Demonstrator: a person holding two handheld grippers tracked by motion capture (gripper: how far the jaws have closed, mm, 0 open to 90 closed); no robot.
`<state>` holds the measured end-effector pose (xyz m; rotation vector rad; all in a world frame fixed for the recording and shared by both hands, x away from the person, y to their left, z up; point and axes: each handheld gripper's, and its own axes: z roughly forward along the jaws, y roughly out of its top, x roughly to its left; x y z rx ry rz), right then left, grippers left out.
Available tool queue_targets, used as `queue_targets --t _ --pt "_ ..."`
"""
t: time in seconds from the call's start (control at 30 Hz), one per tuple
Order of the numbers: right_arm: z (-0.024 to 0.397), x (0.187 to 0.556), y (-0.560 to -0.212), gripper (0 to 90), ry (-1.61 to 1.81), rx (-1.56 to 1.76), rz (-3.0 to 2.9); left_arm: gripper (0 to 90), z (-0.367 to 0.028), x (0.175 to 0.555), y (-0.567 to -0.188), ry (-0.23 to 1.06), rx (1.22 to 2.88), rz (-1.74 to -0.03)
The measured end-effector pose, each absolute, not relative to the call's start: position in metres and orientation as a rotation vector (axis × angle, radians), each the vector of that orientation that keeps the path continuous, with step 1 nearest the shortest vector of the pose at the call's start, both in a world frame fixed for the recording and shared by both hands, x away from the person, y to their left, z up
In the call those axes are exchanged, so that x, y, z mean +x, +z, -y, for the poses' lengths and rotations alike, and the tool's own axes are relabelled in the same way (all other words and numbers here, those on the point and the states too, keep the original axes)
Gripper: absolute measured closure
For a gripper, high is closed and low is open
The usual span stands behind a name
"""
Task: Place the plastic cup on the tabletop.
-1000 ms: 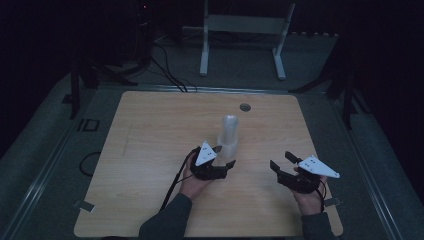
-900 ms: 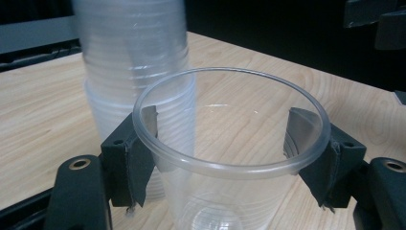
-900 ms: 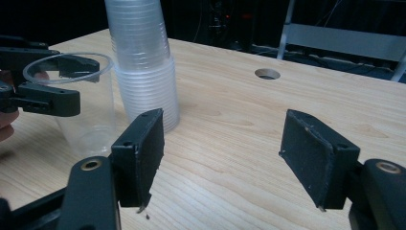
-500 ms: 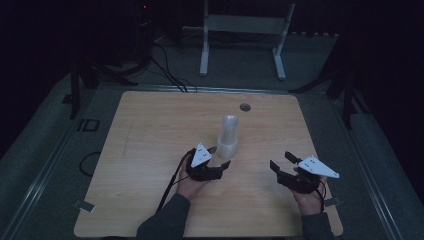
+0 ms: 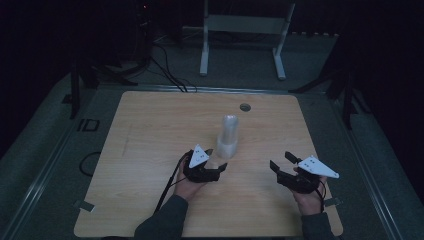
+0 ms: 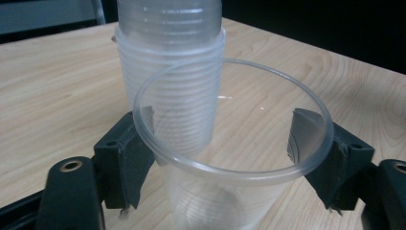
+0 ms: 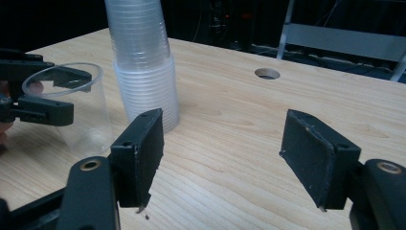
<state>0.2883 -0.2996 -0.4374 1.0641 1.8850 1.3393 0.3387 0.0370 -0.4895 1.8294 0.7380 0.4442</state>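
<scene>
The left tongs (image 6: 230, 158) have just been opening around a single clear cup (image 6: 225, 191). The cup stands upright between the jaws, but the pads now seem to sit just off its rim on either side, so I read the grip as released. In the high view these left tongs (image 5: 215, 160) lie just on the person's side of the cup stack (image 5: 228, 135), and the freed cup stands on the worktop (image 5: 150, 140) just beside the stack's base, apparently not touching it.

The right tongs (image 7: 222, 153) are spread wide with nothing between them, hovering over bare wood well to the right of the stack; the right gripper view looks across at the stack (image 7: 143, 72), the single cup (image 7: 79, 110) and the left tongs beyond.

Farther out, a small round hole (image 5: 245, 107) in the worktop lies behind the stack.

Judging from this, one cup has been separated and set down next to the stack. What is left is backing the left tongs away, and probably pulling further cups, since the stack is tall.
</scene>
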Motion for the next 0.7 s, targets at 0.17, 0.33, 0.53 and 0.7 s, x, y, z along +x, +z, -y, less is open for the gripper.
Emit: queue_targets --t 0.17,0.33,0.53,0.7 --pt "0.3 0.288 -0.437 30.6 1.338 1.062 -1.886 17.5 -0.041 0.339 -0.49 0.432 1.839 -0.752" --pt "0.3 0.288 -0.437 30.4 1.337 1.062 -1.887 15.4 -0.044 0.338 -0.493 0.42 1.86 -0.754" --pt "0.3 0.288 -0.437 30.3 1.338 1.062 -1.884 14.8 -0.05 0.336 -0.494 0.408 1.86 -0.764" --pt "0.3 0.288 -0.437 30.3 1.339 1.062 -1.884 14.8 -0.052 0.332 -0.495 0.407 1.869 -0.758"
